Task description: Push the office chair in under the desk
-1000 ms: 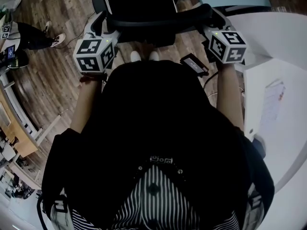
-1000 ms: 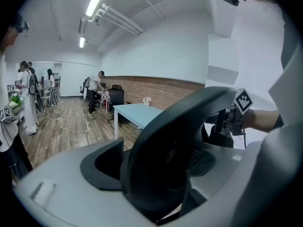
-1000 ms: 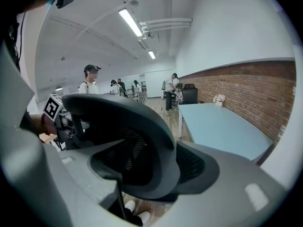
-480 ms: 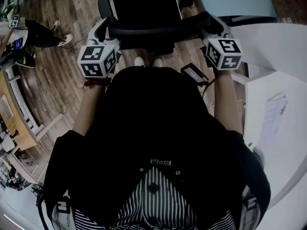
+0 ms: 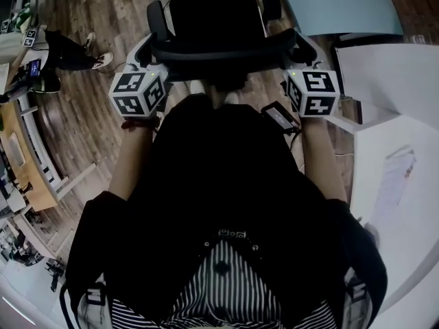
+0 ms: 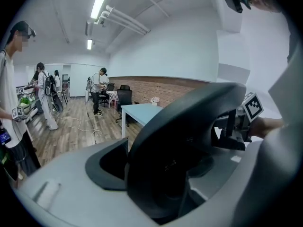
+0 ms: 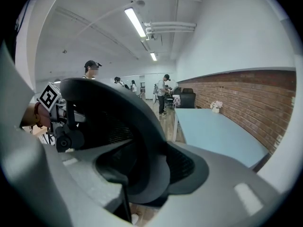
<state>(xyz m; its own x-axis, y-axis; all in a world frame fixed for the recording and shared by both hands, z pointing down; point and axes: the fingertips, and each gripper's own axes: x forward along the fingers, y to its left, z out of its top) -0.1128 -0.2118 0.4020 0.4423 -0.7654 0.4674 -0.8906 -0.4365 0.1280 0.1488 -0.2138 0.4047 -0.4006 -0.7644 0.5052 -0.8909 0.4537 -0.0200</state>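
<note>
Head view, hold: I have the left gripper [image 5: 149, 52] and the right gripper [image 5: 296, 52] at opposite ends of the office chair [image 5: 212, 12] backrest, so a push should run straight.
Head view, room: the white desk [image 5: 405, 101] edge is close on the right; the wood floor [image 5: 82, 108] is open on the left.
Left gripper view, tongs: wide, having just closed onto the thick backrest rim [image 6: 189, 126].
Right gripper view, tongs: narrower, having just been closing, with the rim pinched between them.

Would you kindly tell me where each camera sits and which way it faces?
Head view: on the person's head, steeply down on the office chair, torso, forearms, left tongs, right tongs.
Left gripper view: on the left tongs, across the backrest between its jaws; right tongs visible.
Right gripper view: on the right tongs, same backrest between its jaws; left tongs visible.
Shared: backrest, blue table; both tongs have just been closing on it.
</note>
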